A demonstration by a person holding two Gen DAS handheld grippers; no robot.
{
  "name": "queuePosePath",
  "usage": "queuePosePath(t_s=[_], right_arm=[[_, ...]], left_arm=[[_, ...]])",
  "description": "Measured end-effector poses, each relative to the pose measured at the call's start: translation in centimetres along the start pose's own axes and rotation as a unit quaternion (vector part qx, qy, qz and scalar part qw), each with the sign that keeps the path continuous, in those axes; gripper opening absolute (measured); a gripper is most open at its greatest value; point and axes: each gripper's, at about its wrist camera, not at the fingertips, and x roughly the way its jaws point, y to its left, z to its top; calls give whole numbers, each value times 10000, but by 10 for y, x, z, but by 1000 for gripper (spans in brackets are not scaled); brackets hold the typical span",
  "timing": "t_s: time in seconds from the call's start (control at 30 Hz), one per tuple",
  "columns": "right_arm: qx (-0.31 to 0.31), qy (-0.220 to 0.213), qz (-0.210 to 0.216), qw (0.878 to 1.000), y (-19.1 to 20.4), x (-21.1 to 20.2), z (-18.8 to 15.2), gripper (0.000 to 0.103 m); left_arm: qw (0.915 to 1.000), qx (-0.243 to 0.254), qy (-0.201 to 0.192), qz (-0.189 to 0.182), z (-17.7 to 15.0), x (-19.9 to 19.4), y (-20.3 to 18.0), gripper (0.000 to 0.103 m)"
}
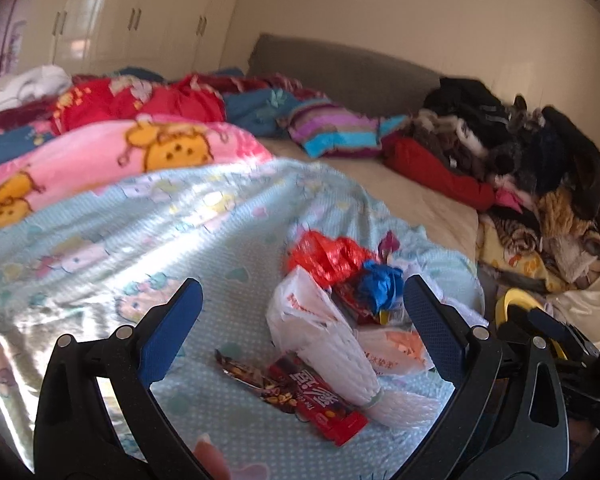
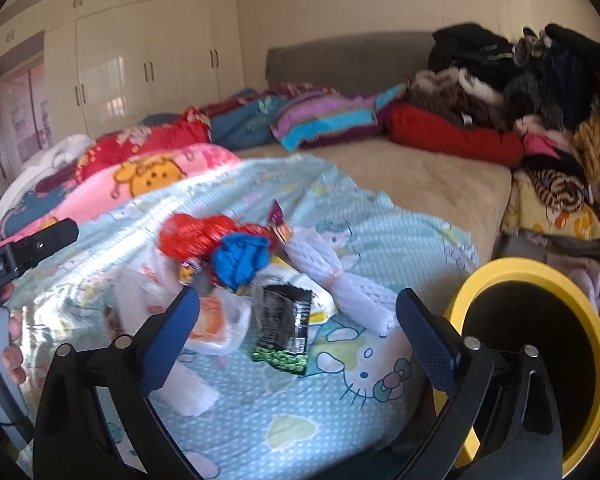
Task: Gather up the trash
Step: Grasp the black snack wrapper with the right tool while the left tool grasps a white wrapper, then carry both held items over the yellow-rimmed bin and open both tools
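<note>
A heap of trash lies on the light blue Hello Kitty blanket: a red plastic bag, a crumpled blue bag, a white foam net sleeve, a black and green snack wrapper and a white plastic bag. The left wrist view shows the red bag, the blue bag, a white foam sleeve, a red snack wrapper and a brown wrapper. My left gripper is open over the heap. My right gripper is open over the black wrapper.
A yellow-rimmed black bin stands at the bed's right side, also in the left wrist view. Folded blankets and a pile of clothes cover the bed. White wardrobes stand behind.
</note>
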Motion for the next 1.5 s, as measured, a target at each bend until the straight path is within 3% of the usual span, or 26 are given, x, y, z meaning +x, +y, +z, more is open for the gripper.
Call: queuePosePath(t_s=[0.27,0.33,0.47,0.53,0.6,0.67,0.73,1.1,1.5], right_arm=[[122,843,-35,9964,-4,55,-6,71],[179,989,56,9949,-4,64,-7,64],[370,1358,315,9895,-5,78,-14,46],[417,1406,425,9883,-5,79,-17,28],[476,1363,485,9883,-7,76,-18,25],[573,1290,618,9881,-9,70,-18,23],[670,1241,680,9877,-12,65,-20,20],[794,600,780,9920,-24,21,-8,18],[1036,85,587,9928,-59,-23,10,18]], left_arm=[[9982,198,548,-147,-19,33,-17,91],[9975,181,682,-103,-24,39,-18,85],[9958,35,916,-89,-31,47,-17,66],[9955,17,947,-99,-33,48,-18,57],[9950,10,994,-89,-33,47,-19,33],[9948,-1,1006,-128,-33,45,-21,17],[9950,10,975,-218,-32,40,-23,8],[9971,229,316,-654,3,-2,-52,5],[9940,546,78,-940,27,-8,-98,5]])
